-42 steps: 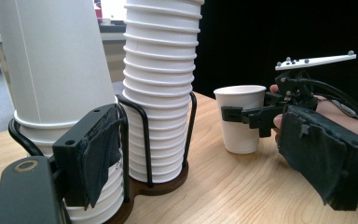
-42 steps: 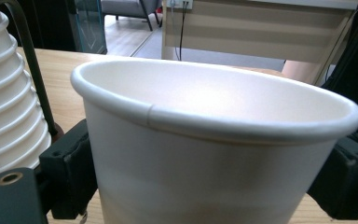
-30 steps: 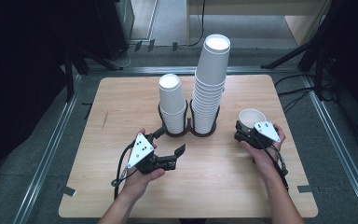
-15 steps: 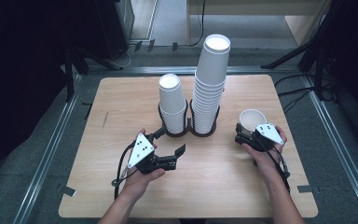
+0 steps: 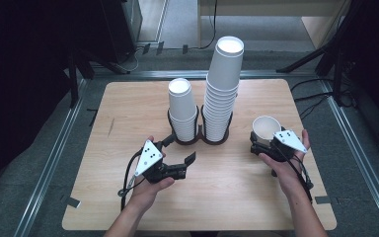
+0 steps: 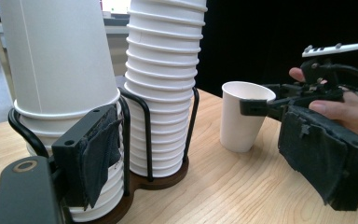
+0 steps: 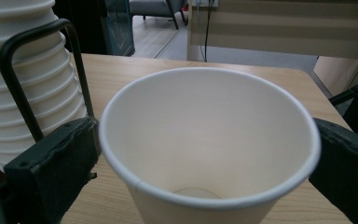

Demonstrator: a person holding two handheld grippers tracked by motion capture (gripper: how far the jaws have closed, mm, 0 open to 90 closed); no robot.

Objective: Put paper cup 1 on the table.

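Observation:
A single white paper cup [image 5: 265, 126] [image 6: 242, 116] [image 7: 209, 140] stands upright and empty on the wooden table's [image 5: 128, 103] right side. My right gripper [image 5: 261, 143] [image 7: 205, 158] reaches around it at rim height. Its jaws have just been opening and now flank the cup without pressing it. My left gripper [image 5: 182, 149] [image 6: 205, 144] lies open near the table's front, pointing at a black wire holder [image 5: 197, 140] [image 6: 154, 179]. Nothing is between its jaws. The holder carries a short cup stack [image 5: 181, 106] [image 6: 60, 60] and a tall cup stack [image 5: 222, 89] [image 6: 163, 70] [image 7: 28, 84].
The holder sits at the table's middle, between the two hands. Metal rails [image 5: 54, 153] run along the table's sides over a grey floor. Black stands and cables [image 5: 335, 74] crowd the dark far right.
The right gripper's jaws have spread away from the single cup, which stays upright in the same spot. The left hand and both stacks have not moved.

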